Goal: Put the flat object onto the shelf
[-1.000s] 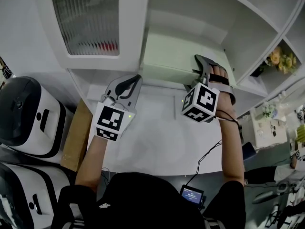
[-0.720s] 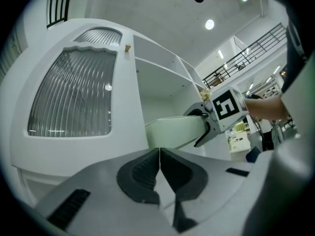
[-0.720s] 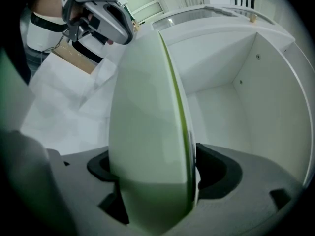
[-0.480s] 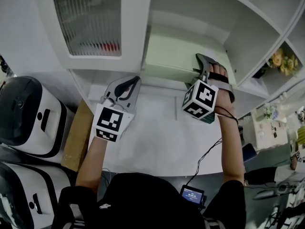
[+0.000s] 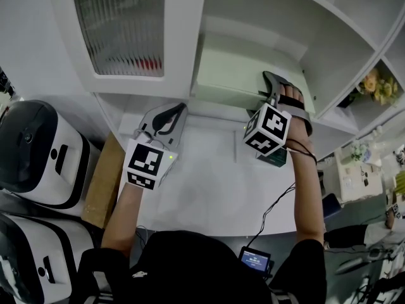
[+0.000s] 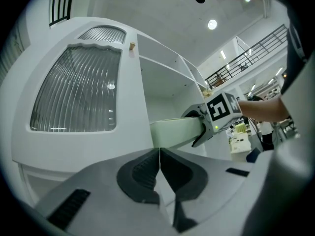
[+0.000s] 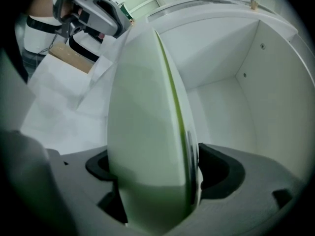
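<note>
Left gripper (image 5: 181, 106) first: jaws pressed tight together with nothing between them, hanging level just below and left of the shelf (image 5: 253, 33), out over the white tabletop (image 5: 209, 189).

Now the right gripper (image 5: 268, 80), and that's where the action is! It reaches into the right side of the shelf's open compartment. Between its jaws sits the flat object (image 5: 237, 75), pale green with a darker green line along its edge. Those jaws have just been easing wider, yet the right gripper view shows the dark pads (image 7: 221, 171) snug against both broad faces of the flat object.

And where is the flat object? It lies level inside the shelf, taking up most of the compartment's width, with its near edge at the shelf's front lip.

Left of the shelf hangs a ribbed-glass door (image 5: 120, 24). In the left gripper view, the right gripper's marker cube (image 6: 221, 108) shows at the mouth of the shelf, at the right end of the flat object.
</note>
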`<state>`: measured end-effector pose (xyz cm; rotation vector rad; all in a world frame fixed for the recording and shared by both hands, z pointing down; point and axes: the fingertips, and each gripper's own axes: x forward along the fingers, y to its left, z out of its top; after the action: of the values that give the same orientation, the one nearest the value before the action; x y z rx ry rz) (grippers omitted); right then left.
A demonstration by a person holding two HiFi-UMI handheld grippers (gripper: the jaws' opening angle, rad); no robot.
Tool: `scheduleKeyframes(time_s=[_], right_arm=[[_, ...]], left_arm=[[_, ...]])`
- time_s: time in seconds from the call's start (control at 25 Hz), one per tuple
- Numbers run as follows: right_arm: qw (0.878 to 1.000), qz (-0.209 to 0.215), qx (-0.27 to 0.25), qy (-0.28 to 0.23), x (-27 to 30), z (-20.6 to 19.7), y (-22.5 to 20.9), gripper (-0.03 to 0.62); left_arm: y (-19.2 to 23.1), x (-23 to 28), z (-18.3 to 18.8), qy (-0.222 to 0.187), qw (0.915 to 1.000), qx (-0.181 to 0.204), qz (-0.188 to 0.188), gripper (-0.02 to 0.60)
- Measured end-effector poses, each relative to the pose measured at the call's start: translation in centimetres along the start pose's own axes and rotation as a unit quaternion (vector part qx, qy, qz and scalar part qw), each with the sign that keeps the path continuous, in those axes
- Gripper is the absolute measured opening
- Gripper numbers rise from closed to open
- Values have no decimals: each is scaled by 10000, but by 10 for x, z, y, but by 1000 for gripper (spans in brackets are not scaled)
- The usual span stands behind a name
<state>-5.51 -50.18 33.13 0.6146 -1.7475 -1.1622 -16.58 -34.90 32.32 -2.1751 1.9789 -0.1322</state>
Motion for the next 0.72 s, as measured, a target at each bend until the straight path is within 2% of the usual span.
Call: scheduleKeyframes(time_s=[0.72], right_arm=[[9994, 316, 125, 21, 17, -3, -2, 514]], left_arm=[[-3, 1, -6, 70, 9999, -139, 28, 6]])
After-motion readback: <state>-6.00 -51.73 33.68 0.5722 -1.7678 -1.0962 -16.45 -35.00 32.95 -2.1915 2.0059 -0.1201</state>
